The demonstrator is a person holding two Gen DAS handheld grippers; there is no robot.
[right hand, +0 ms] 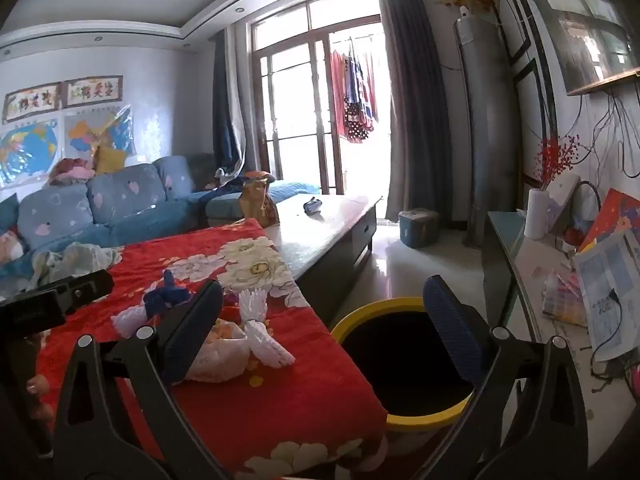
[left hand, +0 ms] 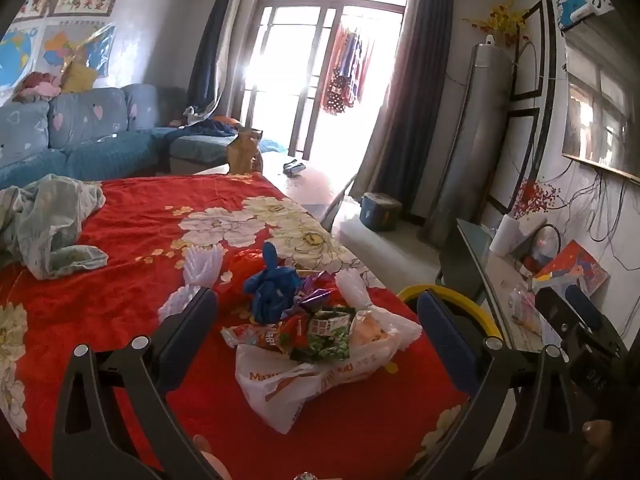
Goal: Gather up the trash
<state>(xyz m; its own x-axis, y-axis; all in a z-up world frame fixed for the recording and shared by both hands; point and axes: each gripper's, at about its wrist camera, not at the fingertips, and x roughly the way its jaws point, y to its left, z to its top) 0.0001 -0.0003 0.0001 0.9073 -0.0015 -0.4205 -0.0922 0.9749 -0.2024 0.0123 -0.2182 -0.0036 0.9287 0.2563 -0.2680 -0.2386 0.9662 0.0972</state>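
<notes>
Red floral cloth (left hand: 132, 216) is spread over the table; a white plastic bag (left hand: 304, 376) of wrappers is set between the left gripper's (left hand: 318, 334) open, empty fingers. Right gripper (right hand: 324, 330): fingers spread, empty, above a yellow-rimmed bin (right hand: 404, 420).

Red floral cloth (left hand: 140, 208); yellow-rimmed bin (right hand: 400, 308); blue sofa (left hand: 80, 140).

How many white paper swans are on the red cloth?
2. One swan sits left of the blue wad; the other swan sits right of it, behind the trash bag. More could be hidden.
</notes>
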